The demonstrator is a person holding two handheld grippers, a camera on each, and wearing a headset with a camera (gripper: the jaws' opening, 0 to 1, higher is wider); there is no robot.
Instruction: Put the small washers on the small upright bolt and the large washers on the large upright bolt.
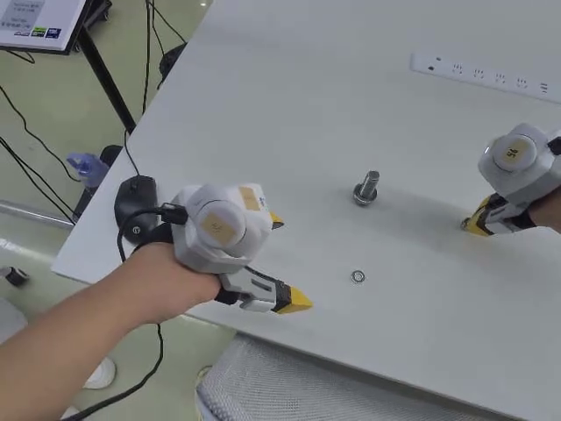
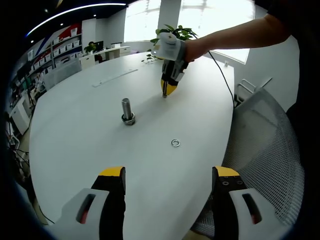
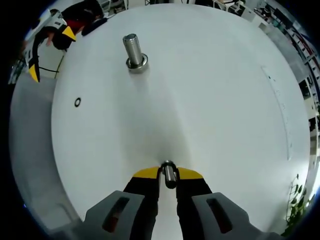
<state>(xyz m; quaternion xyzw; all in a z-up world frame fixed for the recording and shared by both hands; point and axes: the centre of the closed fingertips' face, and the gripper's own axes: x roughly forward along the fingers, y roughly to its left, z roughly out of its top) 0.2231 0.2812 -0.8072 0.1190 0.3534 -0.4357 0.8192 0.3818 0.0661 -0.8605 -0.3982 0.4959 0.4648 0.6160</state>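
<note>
A person's hand holds the left gripper [image 1: 285, 260] over the near edge of the big white table [image 1: 289, 96]. Its two yellow-tipped jaws are spread wide apart and there is nothing between them.

The right gripper [image 1: 480, 226] is far over on the other side, with its tips down on the table. Its jaws are squeezed tight on a little silver metal bolt [image 3: 169, 174], which pokes up between the yellow tips.

The big silver bolt [image 1: 367, 186] stands straight up near the middle of the table, between the two grippers. A wider silver ring [image 3: 136, 62] sits round its foot.

One small round silver washer [image 1: 358, 277] lies flat on the table. It is nearer the person than the big bolt and well apart from both grippers.

A long white plug strip [image 1: 478, 74] lies at the far side of the table.
</note>
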